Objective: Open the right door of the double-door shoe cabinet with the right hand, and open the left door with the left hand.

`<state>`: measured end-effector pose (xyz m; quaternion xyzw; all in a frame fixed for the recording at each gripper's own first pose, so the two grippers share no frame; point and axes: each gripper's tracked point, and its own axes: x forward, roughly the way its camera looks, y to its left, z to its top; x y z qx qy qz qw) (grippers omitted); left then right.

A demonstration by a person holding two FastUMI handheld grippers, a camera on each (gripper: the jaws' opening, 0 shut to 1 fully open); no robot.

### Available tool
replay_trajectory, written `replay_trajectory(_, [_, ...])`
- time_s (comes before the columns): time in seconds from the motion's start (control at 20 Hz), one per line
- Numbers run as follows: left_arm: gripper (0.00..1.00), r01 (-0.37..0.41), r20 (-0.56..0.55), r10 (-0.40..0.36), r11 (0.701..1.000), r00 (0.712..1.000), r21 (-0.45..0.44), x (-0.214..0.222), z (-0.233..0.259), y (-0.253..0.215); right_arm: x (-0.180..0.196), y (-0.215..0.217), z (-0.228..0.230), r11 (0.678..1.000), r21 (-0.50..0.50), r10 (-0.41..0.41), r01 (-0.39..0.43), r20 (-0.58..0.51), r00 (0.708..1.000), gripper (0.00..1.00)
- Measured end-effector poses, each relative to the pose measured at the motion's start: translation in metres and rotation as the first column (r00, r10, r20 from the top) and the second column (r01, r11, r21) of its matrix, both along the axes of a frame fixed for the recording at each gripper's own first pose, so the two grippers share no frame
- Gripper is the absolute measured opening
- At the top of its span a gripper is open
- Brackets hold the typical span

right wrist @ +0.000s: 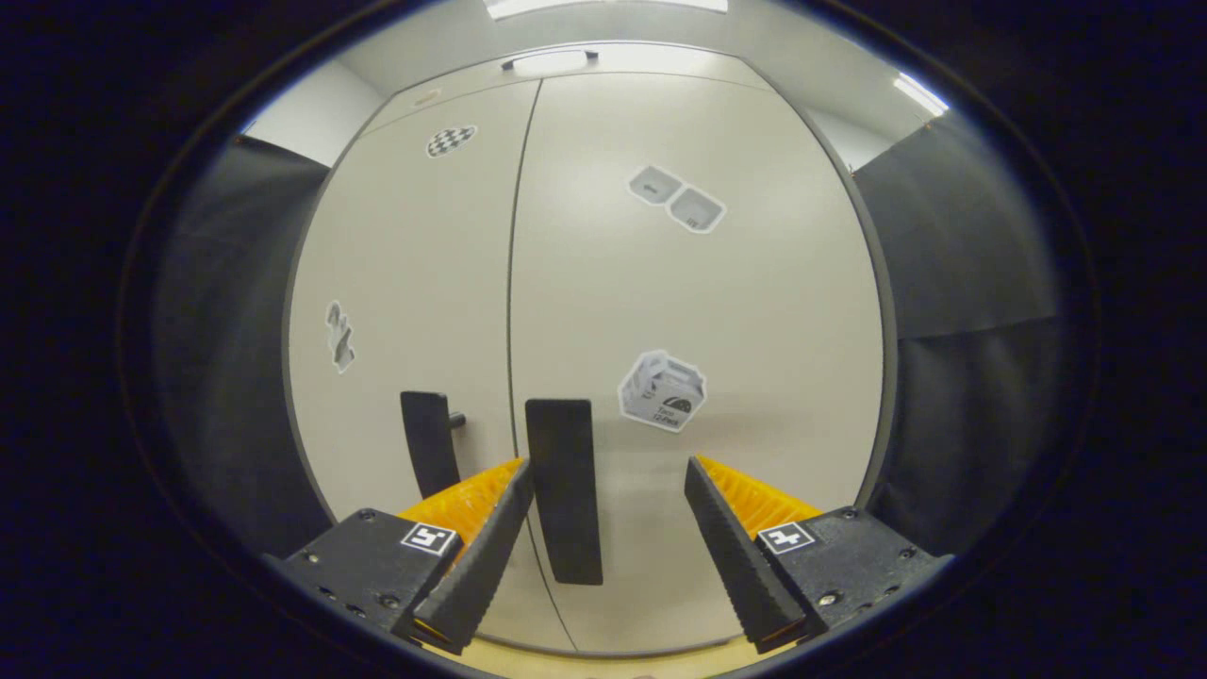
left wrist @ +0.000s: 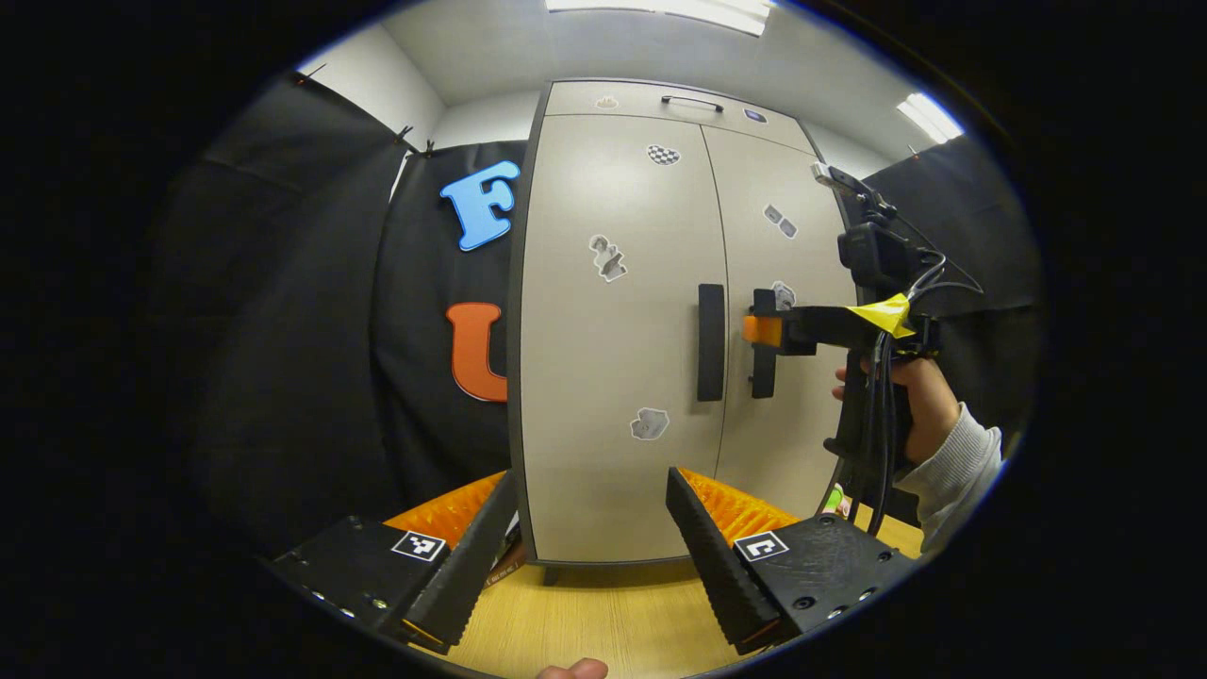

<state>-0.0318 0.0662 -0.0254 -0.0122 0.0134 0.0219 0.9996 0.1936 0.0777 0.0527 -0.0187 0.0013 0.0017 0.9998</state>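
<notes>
Between the right gripper (right wrist: pixel 603 528)'s wide-spread fingers, the right door handle (right wrist: pixel 564 490); left gripper (left wrist: pixel 589 542) fingers likewise wide.

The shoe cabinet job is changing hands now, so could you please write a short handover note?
Right tongs: open, at the right door's handle, not clamped on it.
Left tongs: open, back from the cabinet, facing the left door.
Both doors are shut; the left handle is untouched.
Done: approach only.
Left: grip and pull the right door, then the left door.
</notes>
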Motion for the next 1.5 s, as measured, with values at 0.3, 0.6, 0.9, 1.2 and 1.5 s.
replay_trajectory(0.3, [0.95,0.003,-0.002,-0.003,1.000,1.000,0.000,0.003,-0.001,0.000,0.012,0.003,-0.006,1.000,-0.006,-0.019,0.019,-0.013,1.000,1.00])
replay_trajectory(0.6, [0.95,0.009,-0.002,-0.009,1.000,1.000,-0.004,0.005,-0.001,-0.001,0.013,0.001,-0.007,0.999,-0.011,-0.036,0.036,-0.009,0.999,0.97])
replay_trajectory(0.9, [0.95,0.022,0.004,-0.022,1.000,1.000,-0.002,0.004,0.000,-0.004,0.013,0.003,-0.009,0.999,-0.038,-0.035,0.034,-0.027,0.999,0.82])
replay_trajectory(1.2, [0.95,0.030,0.010,-0.030,1.000,0.999,0.004,0.004,0.000,-0.004,0.011,0.019,-0.009,0.996,-0.083,-0.032,0.032,0.008,0.999,0.39])
replay_trajectory(1.5, [0.95,0.044,0.026,-0.044,0.999,0.999,0.014,0.004,-0.001,-0.005,0.014,0.018,-0.009,0.999,-0.033,-0.012,0.012,0.012,1.000,0.09])
